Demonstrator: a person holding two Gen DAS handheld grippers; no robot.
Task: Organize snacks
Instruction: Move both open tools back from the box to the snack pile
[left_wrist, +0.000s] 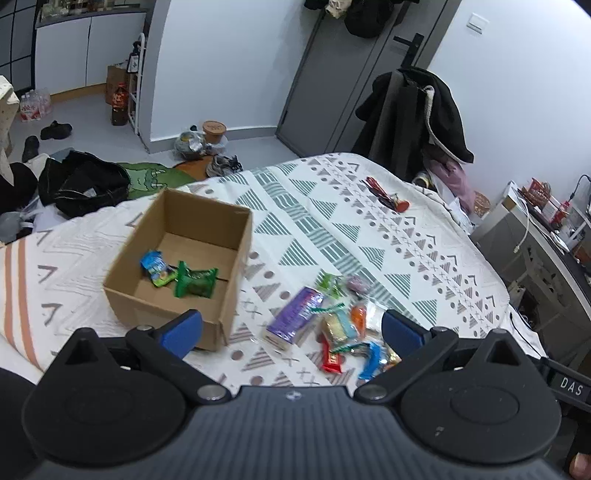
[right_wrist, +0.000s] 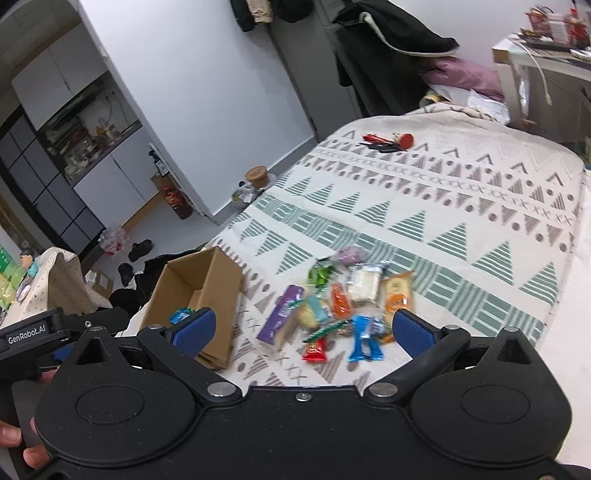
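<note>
Two wrapped snacks lie in the cardboard box (left_wrist: 177, 258): a blue packet (left_wrist: 157, 266) and, touching it, a green packet (left_wrist: 195, 282), both on the box floor towards its near wall. We see the box standing open-topped on the patterned bedspread (left_wrist: 369, 229). Just beside its right wall, the rest of the snacks form a loose pile (right_wrist: 343, 306) on the cloth: a purple box (left_wrist: 294, 318), a red bar (right_wrist: 315, 350), a blue wrapper (right_wrist: 364, 338), an orange packet (right_wrist: 398, 295) and several others, some overlapping. The right wrist view is blurred, so we cannot count them surely. We hold the left gripper (left_wrist: 291, 330) spread wide and empty above the pile's near edge. The right gripper (right_wrist: 303, 326) also gapes, grasping nothing. Further back on the bedspread, well apart from the snacks, lies a small red and black bundle (left_wrist: 386, 195).
</note>
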